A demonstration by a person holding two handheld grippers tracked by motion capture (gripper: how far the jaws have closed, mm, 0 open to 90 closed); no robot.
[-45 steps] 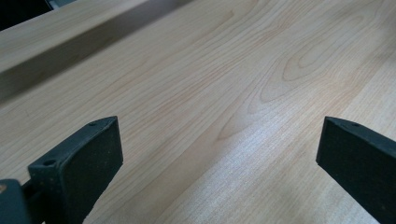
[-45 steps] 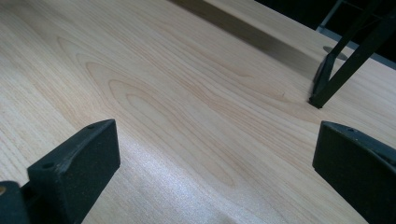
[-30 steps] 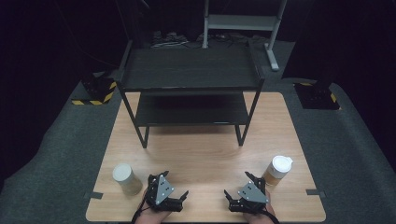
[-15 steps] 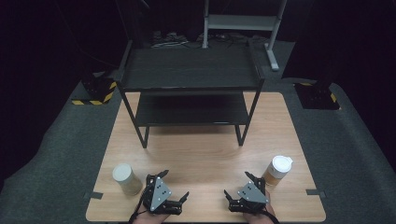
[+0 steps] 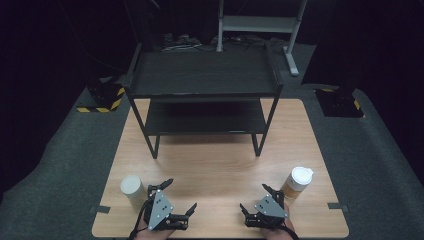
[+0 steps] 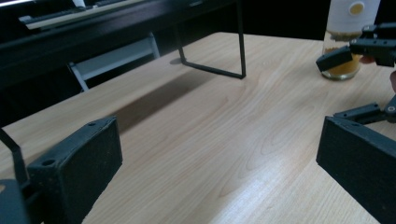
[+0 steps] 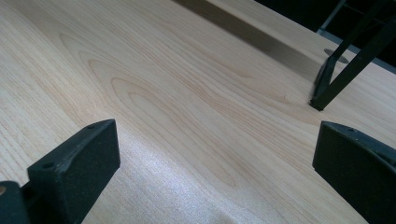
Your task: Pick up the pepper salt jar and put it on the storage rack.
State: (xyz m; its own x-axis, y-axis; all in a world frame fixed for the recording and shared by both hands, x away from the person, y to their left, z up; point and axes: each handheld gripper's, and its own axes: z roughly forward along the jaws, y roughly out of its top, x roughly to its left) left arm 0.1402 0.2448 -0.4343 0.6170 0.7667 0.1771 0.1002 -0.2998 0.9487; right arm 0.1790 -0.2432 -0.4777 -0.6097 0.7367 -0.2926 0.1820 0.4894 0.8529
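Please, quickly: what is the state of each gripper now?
Left gripper: open, holding nothing.
Right gripper: open, holding nothing.

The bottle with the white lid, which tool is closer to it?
Right. The right tool sits open just beside the bottle, apart from it. The left tool is across the table, beside the white cup.

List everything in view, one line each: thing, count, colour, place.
Table: one, light wood, centre, on grey carpet.
Shelf rack: one, black, two tiers, standing on the table's far half.
Pale cup: one, whitish, near-left on the table, beside the left gripper.
Lidded jar: one, white lid, amber contents, near-right, beside the right gripper.
Striped blocks: one black-and-yellow on the floor at left; a dark one at right.
Left gripper: one, black, jaws open, near edge.
Right gripper: one, black, jaws open, near edge.
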